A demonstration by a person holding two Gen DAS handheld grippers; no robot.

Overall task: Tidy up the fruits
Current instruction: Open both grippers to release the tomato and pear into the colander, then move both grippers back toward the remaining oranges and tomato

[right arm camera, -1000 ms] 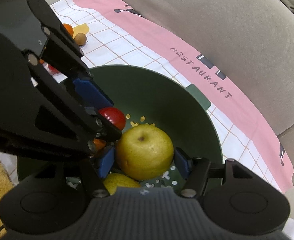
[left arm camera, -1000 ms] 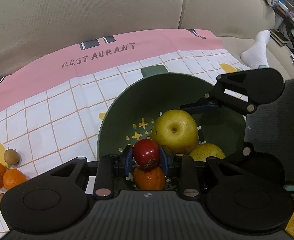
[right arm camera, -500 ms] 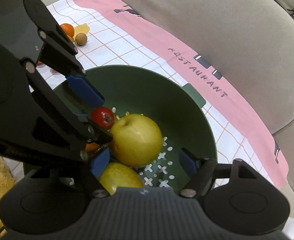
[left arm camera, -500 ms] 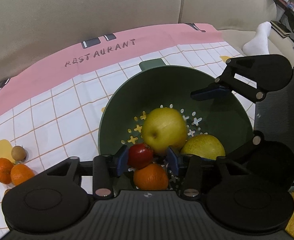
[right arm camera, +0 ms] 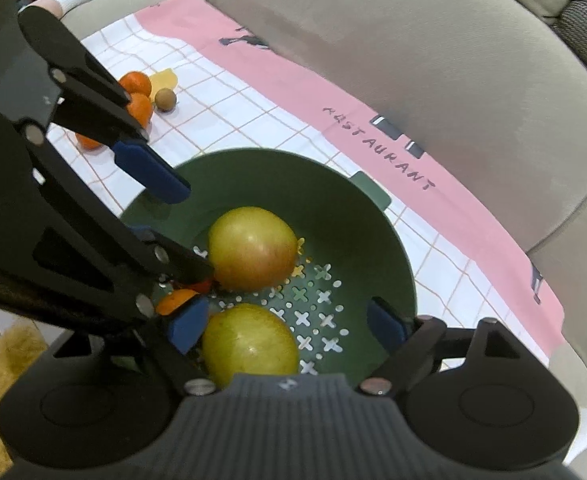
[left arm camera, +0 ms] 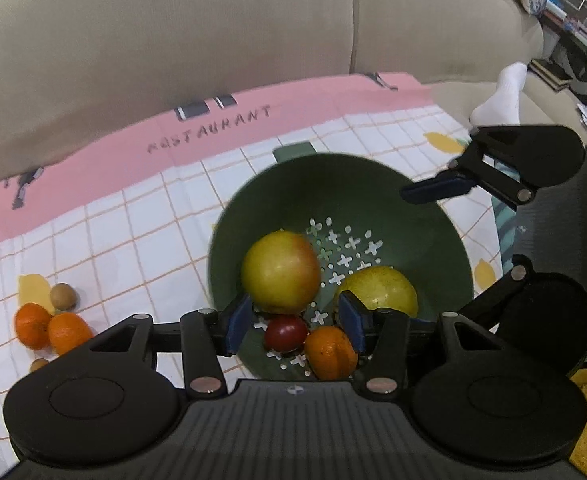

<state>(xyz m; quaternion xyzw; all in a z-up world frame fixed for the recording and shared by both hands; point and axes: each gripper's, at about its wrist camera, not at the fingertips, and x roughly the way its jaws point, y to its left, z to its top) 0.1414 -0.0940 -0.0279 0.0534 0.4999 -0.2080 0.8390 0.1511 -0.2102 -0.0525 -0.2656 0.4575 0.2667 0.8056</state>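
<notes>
A green colander bowl (left arm camera: 381, 184) (right arm camera: 293, 176) stands on the checked cloth. In it lie a yellow-red apple (left arm camera: 280, 272) (right arm camera: 252, 248), a yellow pear (left arm camera: 379, 292) (right arm camera: 249, 344), a small red fruit (left arm camera: 286, 333) and an orange (left arm camera: 329, 353). My left gripper (left arm camera: 295, 322) is open and empty above the bowl's near side, over the red fruit. My right gripper (right arm camera: 287, 328) is open and empty above the bowl, over the pear; it also shows in the left wrist view (left arm camera: 437, 192).
Loose oranges (left arm camera: 51, 326) (right arm camera: 139, 96) and a small brown fruit (left arm camera: 64, 295) (right arm camera: 165, 99) lie on the cloth left of the bowl. A beige sofa back (left arm camera: 213, 40) rises behind. A white sock (left arm camera: 501, 96) lies at the far right.
My left gripper opened and let the red fruit drop into the bowl beside the orange. My right gripper released the apple, which rolled left. Both grippers pulled back and up.
</notes>
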